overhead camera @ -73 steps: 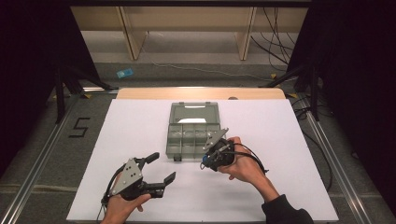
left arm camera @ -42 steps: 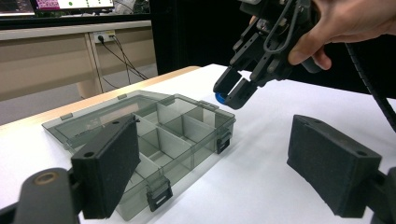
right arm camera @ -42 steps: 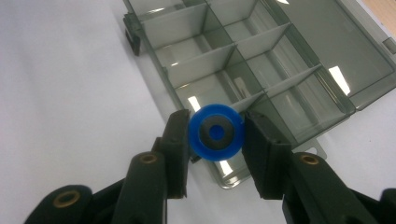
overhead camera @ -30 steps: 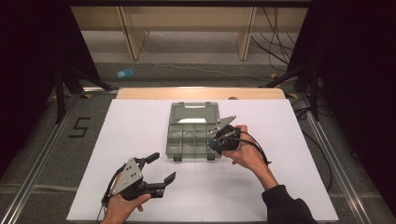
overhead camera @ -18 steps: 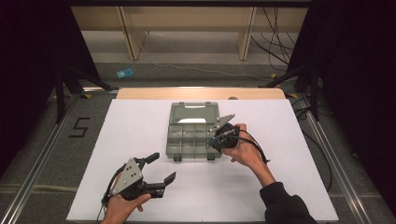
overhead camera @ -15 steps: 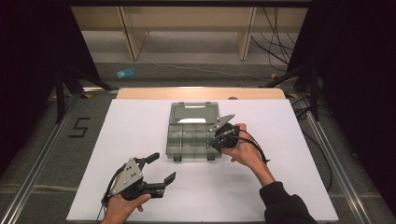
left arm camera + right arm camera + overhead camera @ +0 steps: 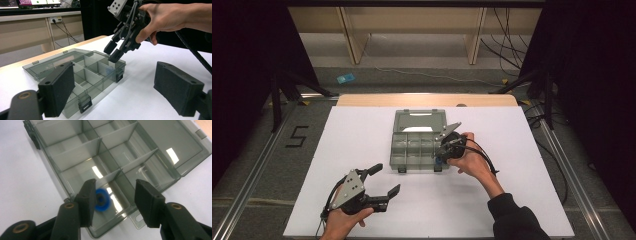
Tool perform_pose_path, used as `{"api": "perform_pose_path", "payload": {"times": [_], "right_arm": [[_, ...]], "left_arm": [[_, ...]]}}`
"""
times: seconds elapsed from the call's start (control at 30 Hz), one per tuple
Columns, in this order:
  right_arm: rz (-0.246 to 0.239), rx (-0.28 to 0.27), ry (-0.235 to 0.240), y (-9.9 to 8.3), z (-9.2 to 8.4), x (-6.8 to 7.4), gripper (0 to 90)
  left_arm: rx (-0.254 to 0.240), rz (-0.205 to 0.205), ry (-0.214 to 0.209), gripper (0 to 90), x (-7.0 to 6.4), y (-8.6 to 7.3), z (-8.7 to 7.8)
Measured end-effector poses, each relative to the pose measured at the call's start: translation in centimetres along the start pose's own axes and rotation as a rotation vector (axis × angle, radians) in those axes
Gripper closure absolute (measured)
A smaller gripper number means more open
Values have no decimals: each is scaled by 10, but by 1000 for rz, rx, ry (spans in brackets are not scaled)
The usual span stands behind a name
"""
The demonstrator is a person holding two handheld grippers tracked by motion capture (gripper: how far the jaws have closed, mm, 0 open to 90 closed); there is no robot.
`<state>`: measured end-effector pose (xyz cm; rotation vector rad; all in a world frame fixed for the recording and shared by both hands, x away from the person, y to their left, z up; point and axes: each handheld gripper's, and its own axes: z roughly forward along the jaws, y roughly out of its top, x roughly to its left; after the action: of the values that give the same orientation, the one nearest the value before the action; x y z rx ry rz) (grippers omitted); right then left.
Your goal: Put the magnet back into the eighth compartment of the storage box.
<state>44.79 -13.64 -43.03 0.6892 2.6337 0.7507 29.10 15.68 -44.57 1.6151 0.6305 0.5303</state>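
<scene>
A grey see-through compartment box point(image 7: 398, 146) lies open mid-table, its lid point(image 7: 419, 120) flat behind it. My right gripper point(image 7: 440, 152) hovers over the box's near right corner, jaws apart. In the right gripper view a small blue ring point(image 7: 102, 200) shows blurred just inside the left jaw, above the corner compartment point(image 7: 117, 202); whether it touches the pad is unclear. The left gripper view shows the right gripper point(image 7: 112, 51) tilted down over the box point(image 7: 82, 72). My left gripper point(image 7: 387, 180) rests open near the table's front left, nothing between its pads point(image 7: 58, 90).
The white table top point(image 7: 522, 165) spreads around the box, with a wooden strip point(image 7: 362, 100) along its far edge. Cables trail from both grippers. Beyond the table are a wooden frame point(image 7: 472, 40) and dark stands on the floor.
My right gripper moved from the box's front right corner up and over its right side, then stayed nearly still. The left gripper has not moved.
</scene>
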Motion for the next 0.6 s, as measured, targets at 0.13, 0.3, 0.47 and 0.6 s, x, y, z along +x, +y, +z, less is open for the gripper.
{"api": "perform_pose_path", "payload": {"times": [0.13,0.3,0.47,0.6], "right_arm": [[17,-37,-25,0,-3,0,446],[11,-35,-8,1,-6,3,404],[-2,-43,0,4,-10,10,378],[-7,-70,-8,5,-12,15,359]], "left_arm": [[3,-2,4,165,-1,0,0],[15,2,9,165,0,1,-1],[11,0,6,165,0,1,-1],[12,2,7,165,0,1,-1]]}}
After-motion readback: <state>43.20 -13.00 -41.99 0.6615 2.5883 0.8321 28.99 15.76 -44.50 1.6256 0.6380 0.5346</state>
